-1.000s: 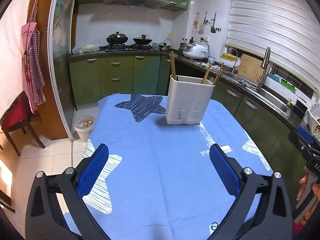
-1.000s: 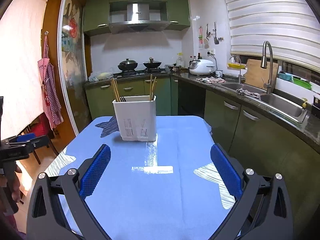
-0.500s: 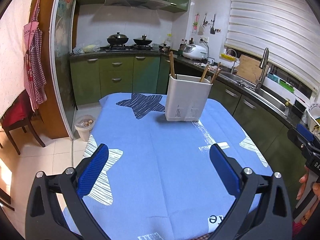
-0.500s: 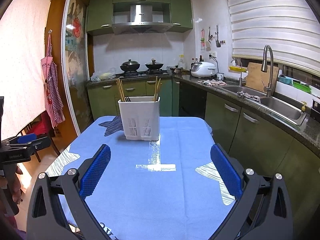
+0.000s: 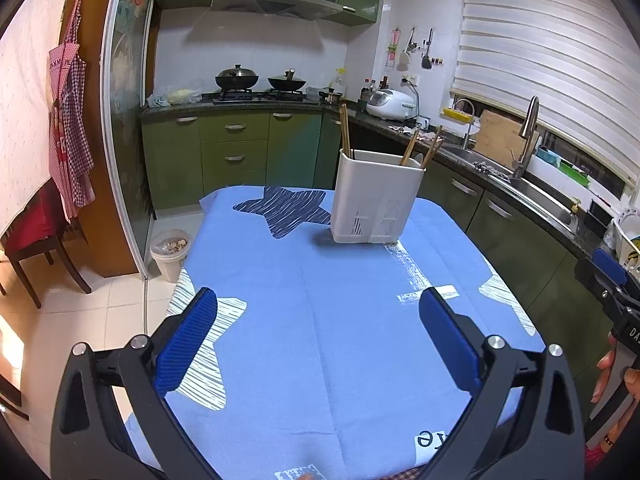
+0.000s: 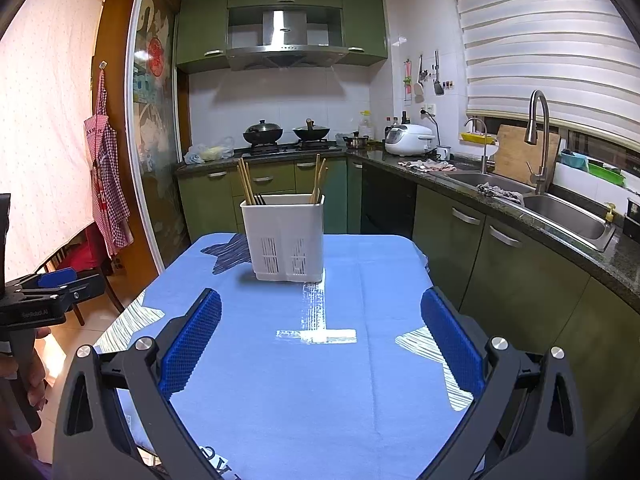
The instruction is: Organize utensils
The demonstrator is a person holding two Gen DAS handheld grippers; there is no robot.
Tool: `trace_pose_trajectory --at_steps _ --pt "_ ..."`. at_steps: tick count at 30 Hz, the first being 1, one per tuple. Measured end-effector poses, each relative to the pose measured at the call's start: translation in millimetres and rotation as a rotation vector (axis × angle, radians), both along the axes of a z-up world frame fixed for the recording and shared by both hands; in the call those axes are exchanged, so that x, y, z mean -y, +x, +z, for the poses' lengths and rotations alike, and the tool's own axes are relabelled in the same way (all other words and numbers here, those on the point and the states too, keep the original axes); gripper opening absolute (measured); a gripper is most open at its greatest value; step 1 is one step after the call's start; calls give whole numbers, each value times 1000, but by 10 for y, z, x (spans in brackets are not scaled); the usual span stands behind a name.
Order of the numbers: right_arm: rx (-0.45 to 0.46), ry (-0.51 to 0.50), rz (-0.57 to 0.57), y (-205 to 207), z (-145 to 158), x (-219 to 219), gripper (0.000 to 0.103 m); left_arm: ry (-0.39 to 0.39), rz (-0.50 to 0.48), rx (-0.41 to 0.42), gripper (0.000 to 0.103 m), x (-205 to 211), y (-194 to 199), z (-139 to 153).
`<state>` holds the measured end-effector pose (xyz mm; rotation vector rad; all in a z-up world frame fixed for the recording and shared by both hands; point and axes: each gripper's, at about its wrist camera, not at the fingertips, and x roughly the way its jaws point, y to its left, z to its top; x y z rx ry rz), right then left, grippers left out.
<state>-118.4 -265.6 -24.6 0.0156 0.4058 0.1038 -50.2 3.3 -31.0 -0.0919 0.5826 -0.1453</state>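
A white slotted utensil holder (image 5: pixel 376 200) (image 6: pixel 285 236) stands upright near the far end of the table with its blue star-patterned cloth (image 5: pixel 332 320) (image 6: pixel 320 360). Wooden chopsticks (image 5: pixel 345 132) (image 6: pixel 245 182) lean in its left compartment, and more chopsticks (image 5: pixel 420 146) (image 6: pixel 319 178) lean in its right one. My left gripper (image 5: pixel 318 340) hovers open over the near part of the cloth, nothing between its blue pads. My right gripper (image 6: pixel 320 342) is likewise open and holds nothing, well short of the holder.
Green cabinets and a dark counter with a sink (image 6: pixel 560 216) run along the right side. A stove with two woks (image 6: pixel 286 134) is at the back. A small bin (image 5: pixel 170 248) and a chair (image 5: pixel 36 236) stand on the floor to the left.
Both grippers have drawn back and risen from the holder, which now looks smaller and farther away; more of the cloth's near edge shows. Both stay open.
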Motion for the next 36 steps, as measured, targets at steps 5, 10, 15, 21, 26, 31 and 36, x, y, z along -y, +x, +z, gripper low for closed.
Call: trace_pose_trajectory --at_steps 5,10,15,21,26,31,36 --pt "-5 5 5 21 -2 0 99 3 -3 -4 96 7 6 -7" --pt "-4 6 6 25 0 -3 99 4 -6 -12 96 30 10 -2" --pt "-5 7 6 26 -5 -10 99 4 -6 -18 96 39 35 7" --pt "-6 9 4 40 2 8 99 10 -2 -20 96 46 46 3" --pt "-7 9 4 40 1 6 99 8 5 -36 96 39 67 -20" --pt "-7 11 4 38 -3 7 99 28 20 -31 96 55 50 -25" --pt "-8 11 5 41 -5 5 99 32 18 -38 96 66 53 -33"
